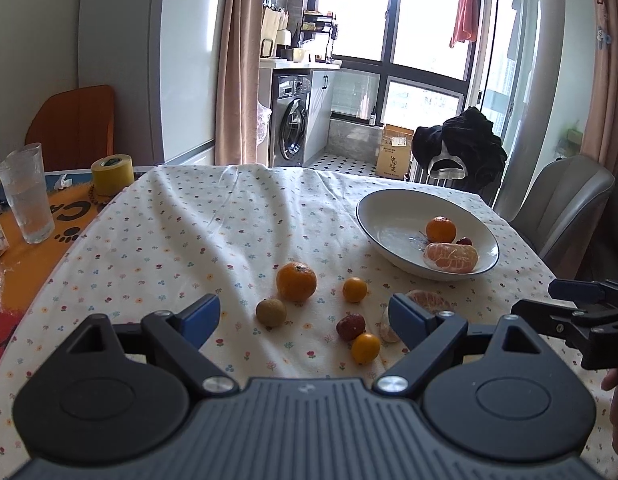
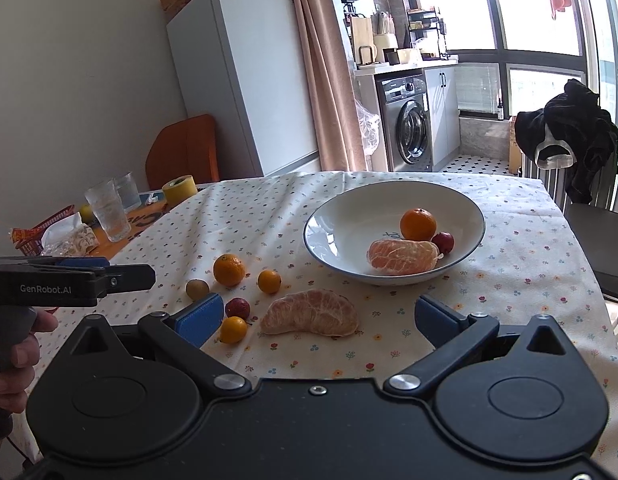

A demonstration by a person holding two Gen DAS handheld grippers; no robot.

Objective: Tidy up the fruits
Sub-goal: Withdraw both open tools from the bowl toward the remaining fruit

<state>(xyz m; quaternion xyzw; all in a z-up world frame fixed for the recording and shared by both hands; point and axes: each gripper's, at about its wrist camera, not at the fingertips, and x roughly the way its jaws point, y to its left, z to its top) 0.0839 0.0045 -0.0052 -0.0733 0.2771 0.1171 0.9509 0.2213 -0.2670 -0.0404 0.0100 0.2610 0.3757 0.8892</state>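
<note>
1. Left gripper (image 1: 304, 318) hovered low over the floral tablecloth (image 1: 189, 232), jaws wide apart, nothing btwn them.
2. Right gripper (image 2: 319, 314) was also spread wide & empty, fingers either side of a peeled citrus half (image 2: 310, 313) lying on the cloth.
3. White bowl (image 2: 349, 216) w/ dark rim sat at approx 12–1 o'clock from the right gripper, well beyond the loose fruit.
4. In the bowl: a whole mandarin (image 2: 418, 224), a small red fruit (image 2: 443, 242) touching it at 4 o'clock, and another peeled citrus piece (image 2: 402, 257) at the near side, against both.
5. Loose on the cloth, left of the peeled half: larger mandarin (image 2: 229, 269), small orange kumquat (image 2: 269, 281) just beside it at 3 o'clock, brownish round fruit (image 2: 197, 289) at its 8 o'clock.
6. Nearer the right gripper's left finger: red lychee-like fruit (image 2: 237, 308) & a 2nd kumquat (image 2: 233, 329) just below it, nearly touching.
7. In the left wrist view the peeled half was partly hidden behind that gripper's right finger.
8. Far left of table: drinking glass (image 1: 27, 192) & roll of yellow tape (image 1: 112, 175), off the cloth, well apart from the fruit.
9. A hand (image 2: 17, 356) held the left gripper's handle at the right view's 9 o'clock edge.
</note>
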